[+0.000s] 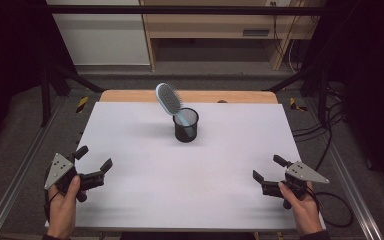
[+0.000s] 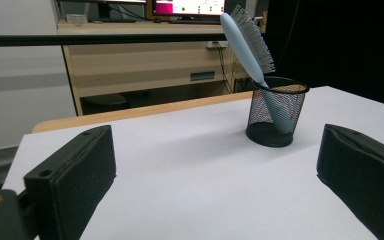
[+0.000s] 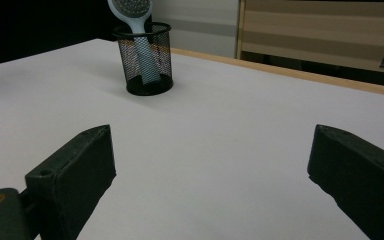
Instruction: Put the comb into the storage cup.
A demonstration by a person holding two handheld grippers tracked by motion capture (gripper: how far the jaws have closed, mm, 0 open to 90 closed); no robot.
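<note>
Hairbrush point(image 1: 169, 98) stands handle-down in the mesh cup point(image 1: 185, 125) mid-surface point(image 1: 145, 170), leaning on its rim (top-heavy); left gripper point(image 1: 94, 162) and right gripper point(image 1: 268, 168) wait near corners, fingers apart, empty

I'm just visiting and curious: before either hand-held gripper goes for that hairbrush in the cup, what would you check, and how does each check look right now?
1. Left hand-held gripper open with nothing in it: ok.
2. Right hand-held gripper open with nothing in it: ok.
3. Mesh cup standing upright on the table: ok.
4. Hairbrush handle down in the cup, head sticking out and leaning over the rim: ok to grab.
5. Bare table between both grippers and the cup: ok.
6. Whether the cup will stay put when the brush is pulled: cannot tell.
</note>
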